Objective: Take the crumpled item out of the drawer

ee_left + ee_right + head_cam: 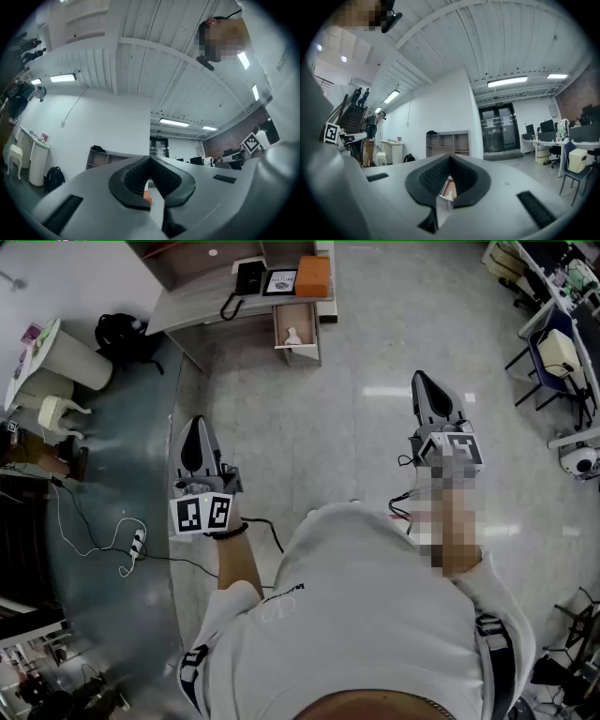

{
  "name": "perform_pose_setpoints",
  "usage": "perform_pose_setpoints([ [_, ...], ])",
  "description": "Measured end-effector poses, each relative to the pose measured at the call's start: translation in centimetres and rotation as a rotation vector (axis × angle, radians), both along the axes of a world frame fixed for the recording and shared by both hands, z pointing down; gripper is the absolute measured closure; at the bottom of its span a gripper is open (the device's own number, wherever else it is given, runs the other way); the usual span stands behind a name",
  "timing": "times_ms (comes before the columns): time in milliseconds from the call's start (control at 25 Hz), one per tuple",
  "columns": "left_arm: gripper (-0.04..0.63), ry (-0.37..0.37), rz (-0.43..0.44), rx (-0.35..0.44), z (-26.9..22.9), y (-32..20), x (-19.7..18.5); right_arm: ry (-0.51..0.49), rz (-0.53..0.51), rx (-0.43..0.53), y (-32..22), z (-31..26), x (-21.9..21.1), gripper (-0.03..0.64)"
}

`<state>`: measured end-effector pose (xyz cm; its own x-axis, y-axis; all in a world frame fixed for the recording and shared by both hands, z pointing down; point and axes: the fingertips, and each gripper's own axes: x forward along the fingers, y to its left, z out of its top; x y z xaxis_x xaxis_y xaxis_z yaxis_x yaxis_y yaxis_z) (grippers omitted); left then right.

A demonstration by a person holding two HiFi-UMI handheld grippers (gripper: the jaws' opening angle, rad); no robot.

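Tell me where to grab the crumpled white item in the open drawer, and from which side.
Probably pinch its raised peak, coming straight down from above. The crumpled white item sits low inside the open drawer, whose walls close off the sides, so only the top is free. It shows too small here to pick out a particular fold.

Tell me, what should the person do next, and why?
Probably step forward toward the open drawer: the crumpled item lies inside it, far ahead of the left tool and right tool, both shut and empty.
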<state>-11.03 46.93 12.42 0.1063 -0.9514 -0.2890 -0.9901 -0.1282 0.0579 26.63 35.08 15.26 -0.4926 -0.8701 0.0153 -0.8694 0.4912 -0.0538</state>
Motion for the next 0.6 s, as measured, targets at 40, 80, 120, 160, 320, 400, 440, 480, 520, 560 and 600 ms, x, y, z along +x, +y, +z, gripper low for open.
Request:
perform_pose_setpoints([
  [40,0.597,0.002,-0.001,0.000,0.00,0.14,-0.04,0.001,-0.002,0.001,0.10,-0.04,-0.08,0.617],
  [80,0.597,0.003,-0.001,0.000,0.00,0.25,-0.07,0.002,-0.004,0.002,0.18,-0.08,-0.16,0.617],
  [120,0.597,0.004,-0.001,-0.001,-0.02,0.32,-0.10,0.003,-0.005,0.002,0.23,-0.13,-0.24,0.617],
  [160,0.597,0.004,0.000,-0.001,-0.05,0.32,-0.13,0.004,-0.006,0.002,0.23,-0.19,-0.31,0.617],
  [320,0.597,-0.002,0.011,-0.002,-0.08,0.21,-0.11,-0.001,0.003,0.003,0.21,-0.29,-0.36,0.617],
  [400,0.597,-0.006,0.017,-0.002,-0.05,0.33,-0.10,-0.005,0.002,0.003,0.46,-0.28,-0.50,0.617],
  [440,0.597,-0.007,0.020,-0.003,-0.02,0.37,-0.13,-0.005,0.003,0.001,0.55,-0.22,-0.61,0.617],
  [480,0.597,-0.007,0.023,-0.004,0.04,0.35,-0.18,-0.006,0.006,-0.003,0.58,-0.12,-0.71,0.617],
  [520,0.597,-0.006,0.026,-0.006,0.13,0.29,-0.27,-0.008,0.011,-0.008,0.57,0.01,-0.78,0.617],
  [560,0.597,-0.005,0.029,-0.008,0.24,0.20,-0.40,-0.011,0.016,-0.012,0.53,0.13,-0.85,0.617],
  [600,0.597,-0.004,0.033,-0.010,0.36,0.08,-0.58,-0.013,0.021,-0.016,0.47,0.20,-0.97,0.617],
])
